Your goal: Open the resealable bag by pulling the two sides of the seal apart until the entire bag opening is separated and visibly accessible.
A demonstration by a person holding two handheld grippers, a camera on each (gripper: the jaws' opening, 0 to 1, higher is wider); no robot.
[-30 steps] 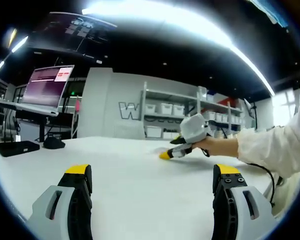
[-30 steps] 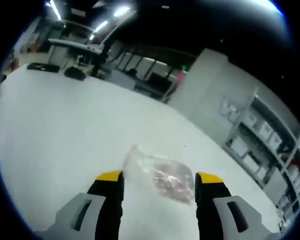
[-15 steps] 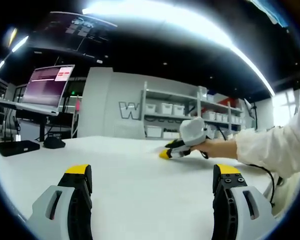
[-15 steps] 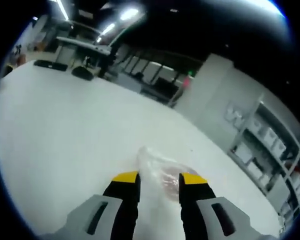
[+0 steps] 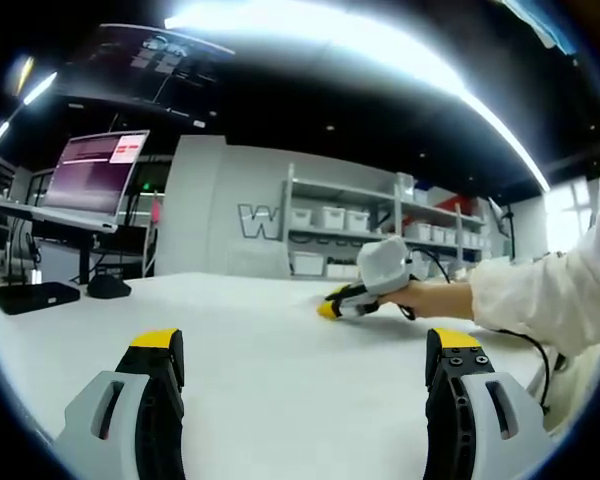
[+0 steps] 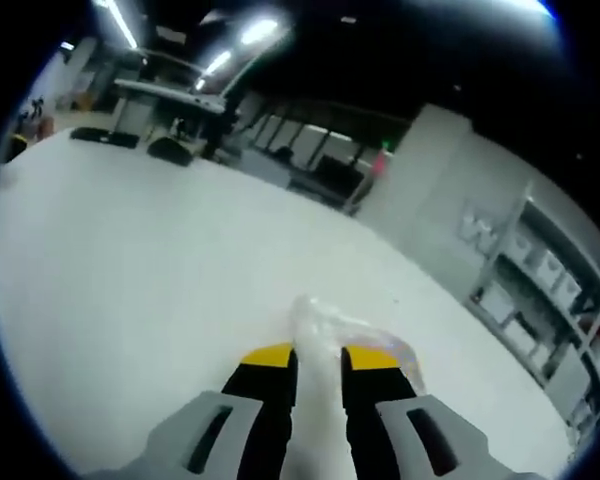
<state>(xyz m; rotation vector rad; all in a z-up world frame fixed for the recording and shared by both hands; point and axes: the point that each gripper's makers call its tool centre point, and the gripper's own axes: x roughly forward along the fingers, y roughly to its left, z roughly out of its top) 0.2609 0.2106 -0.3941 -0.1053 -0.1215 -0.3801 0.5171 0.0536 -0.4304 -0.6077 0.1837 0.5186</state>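
**Right gripper pinching bag edge; left gripper idle above table**

Left gripper view: the left gripper (image 5: 305,350) has its 2 yellow-tipped grey jaws spread wide, with bare white table (image 5: 280,340) between them and nothing held. Beyond the jaws, on the far side of the table, the right gripper (image 5: 332,305) appears with its yellow tips low at the table surface, held by a hand (image 5: 430,297) emerging from a white sleeve (image 5: 550,290). At the table's left edge lie a flat black box (image 5: 35,295) and a dark rounded object (image 5: 108,286). Behind the table stand a laptop (image 5: 95,180) on a raised stand and grey shelving (image 5: 370,230) carrying white bins.

Right gripper view: the right gripper (image 6: 320,357) has its 2 jaws drawn nearly together, with the near edge of the resealable bag (image 6: 365,335) between them. The jaws cover the contact point, so the exact grip is unclear. The bag is thin, clear, crinkled film with pinkish contents, lying flat on the matte white table just beyond the tips. Its long axis runs from the jaws away to the right. Which edge carries the seal cannot be determined.
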